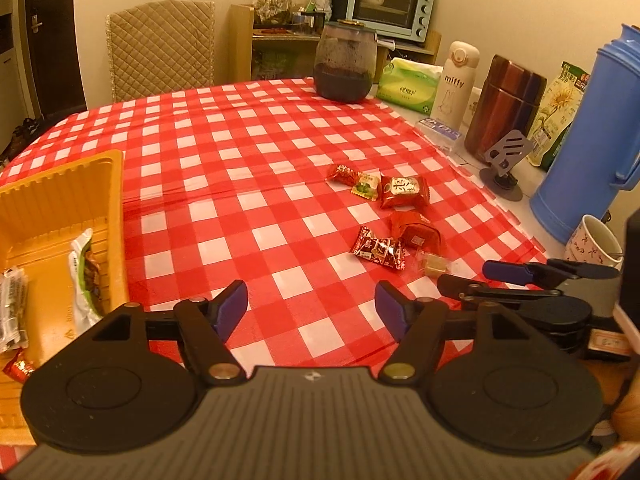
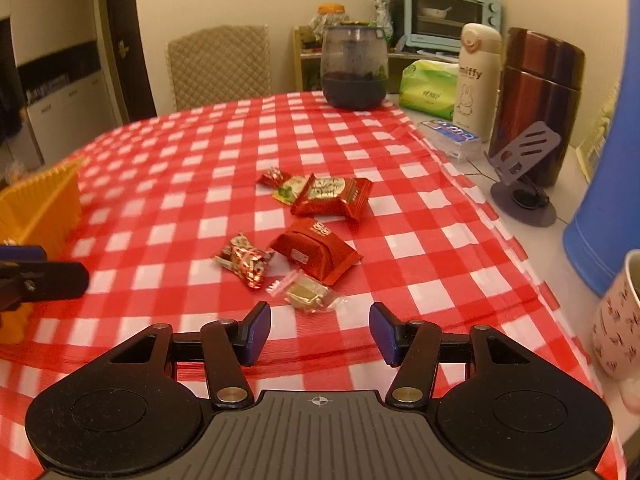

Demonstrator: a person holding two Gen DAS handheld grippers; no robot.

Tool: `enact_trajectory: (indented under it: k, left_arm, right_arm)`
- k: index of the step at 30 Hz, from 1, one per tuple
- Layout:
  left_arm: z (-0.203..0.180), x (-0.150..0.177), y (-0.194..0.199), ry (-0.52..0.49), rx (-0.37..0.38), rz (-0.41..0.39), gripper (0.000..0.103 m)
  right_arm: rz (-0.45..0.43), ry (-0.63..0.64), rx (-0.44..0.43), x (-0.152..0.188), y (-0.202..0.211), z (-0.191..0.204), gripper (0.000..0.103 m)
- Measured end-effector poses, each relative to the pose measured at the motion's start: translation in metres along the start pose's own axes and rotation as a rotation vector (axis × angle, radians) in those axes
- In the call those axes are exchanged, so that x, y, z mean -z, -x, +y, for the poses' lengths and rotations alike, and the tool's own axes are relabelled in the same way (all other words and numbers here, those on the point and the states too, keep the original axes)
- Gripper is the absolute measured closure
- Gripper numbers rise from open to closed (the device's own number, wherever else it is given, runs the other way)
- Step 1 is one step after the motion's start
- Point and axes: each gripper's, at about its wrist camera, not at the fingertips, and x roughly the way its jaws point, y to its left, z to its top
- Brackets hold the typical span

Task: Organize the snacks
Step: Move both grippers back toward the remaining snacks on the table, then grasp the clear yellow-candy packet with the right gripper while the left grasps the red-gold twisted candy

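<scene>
Several wrapped snacks lie loose on the red checked cloth: two red square packets (image 2: 332,196) (image 2: 314,254), a red foil candy (image 2: 244,260), a clear-wrapped candy (image 2: 306,292), a green candy (image 2: 290,192) and a small red one (image 2: 274,178). My right gripper (image 2: 320,320) is open and empty, just short of the clear-wrapped candy. My left gripper (image 1: 312,300) is open over bare cloth, with nothing between its pads. To its left stands the yellow tray (image 1: 60,200), which holds a white-green packet (image 1: 86,276), a silver packet (image 1: 12,308) and a red candy (image 1: 18,368). The loose snacks (image 1: 404,191) lie ahead and to its right.
Along the right edge stand a mug (image 1: 596,244), a blue thermos (image 1: 588,140), a grey phone stand (image 1: 506,160), a brown flask (image 1: 504,108), a white bottle (image 1: 454,80) and a tissue pack (image 1: 408,84). A dark jar (image 1: 344,64) sits at the back, with a chair (image 1: 160,48) behind.
</scene>
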Motion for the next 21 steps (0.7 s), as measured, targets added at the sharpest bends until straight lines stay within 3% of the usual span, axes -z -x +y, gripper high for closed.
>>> enact_trajectory:
  k: [11, 13, 18, 21]
  left_arm:
    - [0.007, -0.004, -0.027, 0.031, 0.04, 0.017, 0.034]
    - [0.007, -0.006, -0.03, 0.033, 0.046, 0.018, 0.034]
    - [0.009, -0.007, -0.034, 0.04, 0.048, 0.017, 0.034]
    - [0.008, -0.007, -0.037, 0.034, 0.044, 0.02, 0.034]
  right_arm:
    - [0.004, 0.069, 0.034, -0.007, -0.034, 0.006, 0.048]
    - [0.007, 0.06, 0.026, -0.008, -0.036, 0.006, 0.052]
    - [0.026, 0.061, -0.002, -0.011, -0.034, 0.013, 0.078]
    - [0.041, 0.044, -0.013, -0.011, -0.032, 0.016, 0.081]
